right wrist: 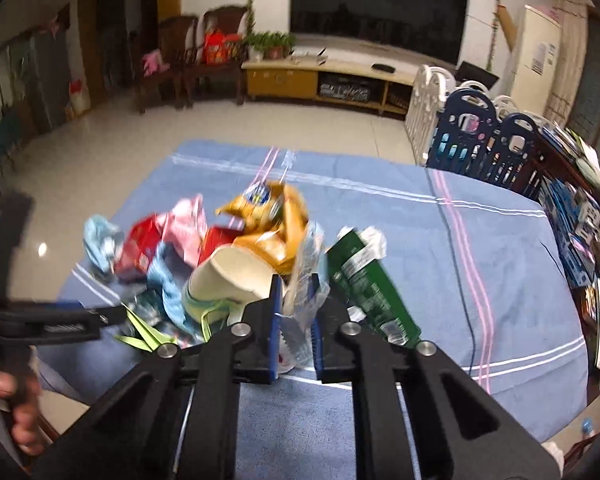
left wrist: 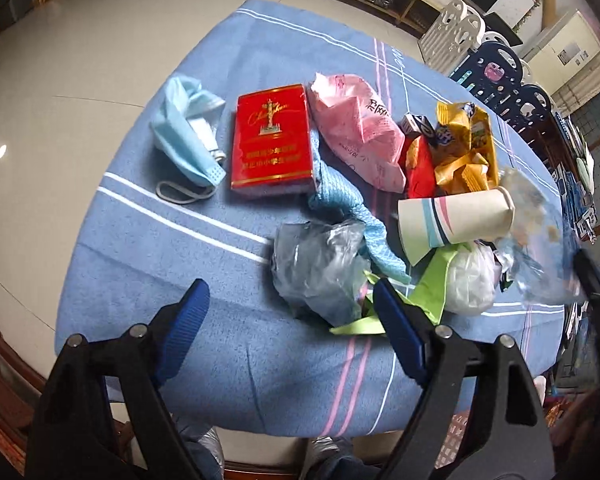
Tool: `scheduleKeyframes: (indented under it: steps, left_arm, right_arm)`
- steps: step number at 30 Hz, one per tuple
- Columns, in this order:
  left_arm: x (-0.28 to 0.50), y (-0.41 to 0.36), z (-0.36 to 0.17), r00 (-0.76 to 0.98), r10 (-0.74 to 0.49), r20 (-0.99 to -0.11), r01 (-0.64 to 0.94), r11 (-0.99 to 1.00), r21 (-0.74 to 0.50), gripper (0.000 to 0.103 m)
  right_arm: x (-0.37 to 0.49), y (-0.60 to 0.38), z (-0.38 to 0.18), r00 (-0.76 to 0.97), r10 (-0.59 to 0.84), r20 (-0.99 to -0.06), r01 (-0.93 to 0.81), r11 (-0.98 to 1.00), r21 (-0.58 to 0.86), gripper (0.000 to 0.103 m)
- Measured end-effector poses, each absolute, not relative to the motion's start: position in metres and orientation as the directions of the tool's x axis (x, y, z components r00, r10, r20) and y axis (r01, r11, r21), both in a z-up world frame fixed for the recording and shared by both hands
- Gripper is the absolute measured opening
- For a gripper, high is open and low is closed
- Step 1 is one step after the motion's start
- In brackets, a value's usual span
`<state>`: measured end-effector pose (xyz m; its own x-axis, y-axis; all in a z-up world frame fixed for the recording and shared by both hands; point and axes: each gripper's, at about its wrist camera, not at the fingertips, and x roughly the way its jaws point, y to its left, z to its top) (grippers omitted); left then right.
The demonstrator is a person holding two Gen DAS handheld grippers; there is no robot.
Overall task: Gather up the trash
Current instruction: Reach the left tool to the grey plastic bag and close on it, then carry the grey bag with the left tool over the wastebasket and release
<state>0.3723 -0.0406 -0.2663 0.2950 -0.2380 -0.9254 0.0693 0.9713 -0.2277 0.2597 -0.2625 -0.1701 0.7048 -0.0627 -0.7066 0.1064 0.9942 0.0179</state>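
Trash pile: litter is heaped on a table covered by a blue striped cloth (left wrist: 220,360), toward its near right side.
Left gripper (left wrist: 288,332): the jaws are held wide apart above the cloth, with nothing between them; a crumpled grey plastic bag (left wrist: 316,268) lies just ahead.
Right gripper (right wrist: 296,320): the jaws are closed on a clear, crinkled plastic bag (right wrist: 306,276), which is pinched between the blue pads.
Clear plastic bag, handling: it is judged very light, limp and slippery; a bunched fold should be taken, since a single layer may slide out or tear.
Paper cup (left wrist: 456,216): it lies on its side in the pile, light and easily crushed; the rim wall is judged the best hold.
Red cigarette carton (left wrist: 274,140): it lies flat beside a blue face mask (left wrist: 188,136), stiff and boxy; its narrow sides are better gripped than its face.
Green packet (right wrist: 364,284): it rests just right of the held bag, and is likely thin and flexible.
Snack wrappers (left wrist: 464,148): yellow foil is crumpled at the far side, likely light and springy.
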Motion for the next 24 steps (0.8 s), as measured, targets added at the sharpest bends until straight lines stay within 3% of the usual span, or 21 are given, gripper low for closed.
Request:
scheduleKeyframes:
  steps: [10,15,17,19,24]
  left_arm:
    - [0.382,-0.045,-0.278,0.296,-0.271,-0.916,0.058,0.962,-0.266,0.083]
    - [0.392,-0.053,-0.298,0.254,-0.261,-0.931,0.052,0.965,-0.256,0.083]
    - [0.395,-0.057,-0.302,0.251,-0.284,-0.926,0.06,0.959,-0.277,0.074]
    - [0.396,-0.061,-0.301,0.243,-0.328,-0.913,0.074,0.945,-0.32,0.052]
    - [0.385,-0.072,-0.263,0.309,-0.333,-0.891,0.141,0.942,-0.303,0.048]
  right_arm:
    - [0.223,-0.289,-0.125,0.812,0.033,-0.583,0.115,0.97,0.214,0.011]
    - [0.222,-0.29,-0.126,0.816,0.06,-0.575,0.104,0.963,0.247,0.011]
    - [0.222,-0.289,-0.124,0.822,0.069,-0.566,0.096,0.961,0.258,0.011]
    - [0.22,-0.288,-0.12,0.832,0.072,-0.551,0.089,0.961,0.261,0.011]
    - [0.218,-0.291,-0.118,0.839,0.088,-0.537,0.079,0.957,0.28,0.011]
